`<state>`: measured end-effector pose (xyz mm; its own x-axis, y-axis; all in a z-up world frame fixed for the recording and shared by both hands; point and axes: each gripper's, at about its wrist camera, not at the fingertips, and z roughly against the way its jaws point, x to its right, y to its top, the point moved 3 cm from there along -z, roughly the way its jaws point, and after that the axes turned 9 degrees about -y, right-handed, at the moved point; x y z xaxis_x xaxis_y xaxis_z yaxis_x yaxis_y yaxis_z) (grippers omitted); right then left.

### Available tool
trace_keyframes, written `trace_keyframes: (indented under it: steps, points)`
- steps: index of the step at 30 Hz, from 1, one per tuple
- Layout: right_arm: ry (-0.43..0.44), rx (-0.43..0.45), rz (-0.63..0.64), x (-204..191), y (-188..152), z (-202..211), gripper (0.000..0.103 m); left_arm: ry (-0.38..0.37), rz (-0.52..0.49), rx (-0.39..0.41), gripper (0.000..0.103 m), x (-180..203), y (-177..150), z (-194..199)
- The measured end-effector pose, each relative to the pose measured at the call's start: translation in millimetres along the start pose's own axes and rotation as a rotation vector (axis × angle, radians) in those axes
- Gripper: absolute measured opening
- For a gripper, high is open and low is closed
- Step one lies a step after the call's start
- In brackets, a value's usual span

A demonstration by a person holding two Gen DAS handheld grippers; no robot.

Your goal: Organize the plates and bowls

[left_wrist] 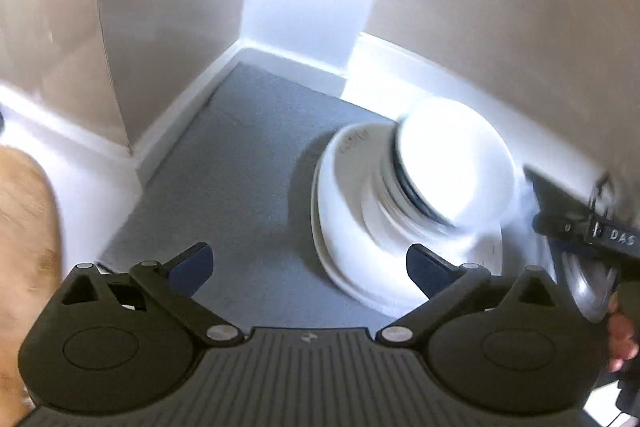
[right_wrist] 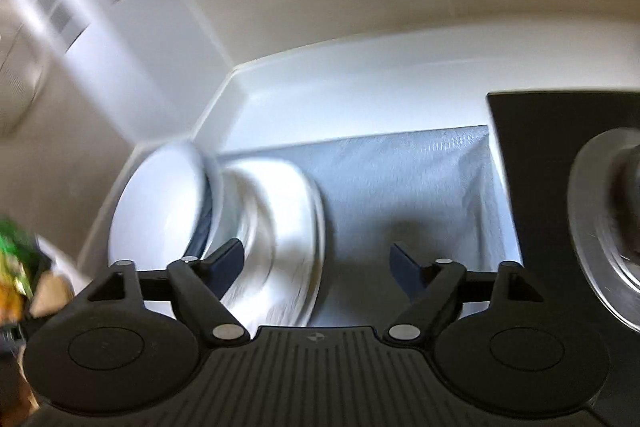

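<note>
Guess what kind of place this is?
Probably inside a kitchen cabinet or deep drawer. A stack of white plates and bowls sits on a grey liner mat, boxed in by white side walls meeting at a corner. A metal pot lid sits at the right.

We see a white shelf boxed in by beige walls, its floor lined with a grey textured mat that stops short of the raised white edges. On the mat sits a stack of white plates, with white bowls piled on top; motion blur leaves their number unclear to us. In the right wrist view, the stack sits near the shelf's left wall, the liner bare beside it.
</note>
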<state>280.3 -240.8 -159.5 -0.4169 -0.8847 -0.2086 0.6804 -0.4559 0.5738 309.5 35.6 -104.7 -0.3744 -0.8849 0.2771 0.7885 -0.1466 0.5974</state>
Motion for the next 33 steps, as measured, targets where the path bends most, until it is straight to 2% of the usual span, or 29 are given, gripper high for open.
trace_keyframes:
  steps: [2, 7, 14, 18, 23, 33]
  points:
    - [-0.003, 0.003, 0.039, -12, -16, 21, 0.087, 0.019, -0.043, -0.021, 0.103, 9, -9, 13]
    - [-0.032, 0.008, 0.055, -37, -51, 56, 0.087, 0.046, -0.065, -0.059, 0.103, 11, -33, 37]
    - [-0.094, 0.103, 0.159, -62, -84, 97, 0.087, 0.151, -0.142, -0.022, 0.103, 8, -49, 67]
    - [-0.101, 0.12, 0.199, -74, -99, 106, 0.087, 0.16, -0.115, -0.004, 0.103, 6, -51, 72]
    - [-0.122, 0.139, 0.222, -79, -107, 115, 0.09, 0.145, -0.055, -0.02, 0.103, -4, -53, 75]
    - [-0.13, 0.147, 0.226, -82, -111, 120, 0.091, 0.148, -0.092, -0.01, 0.103, -1, -56, 80]
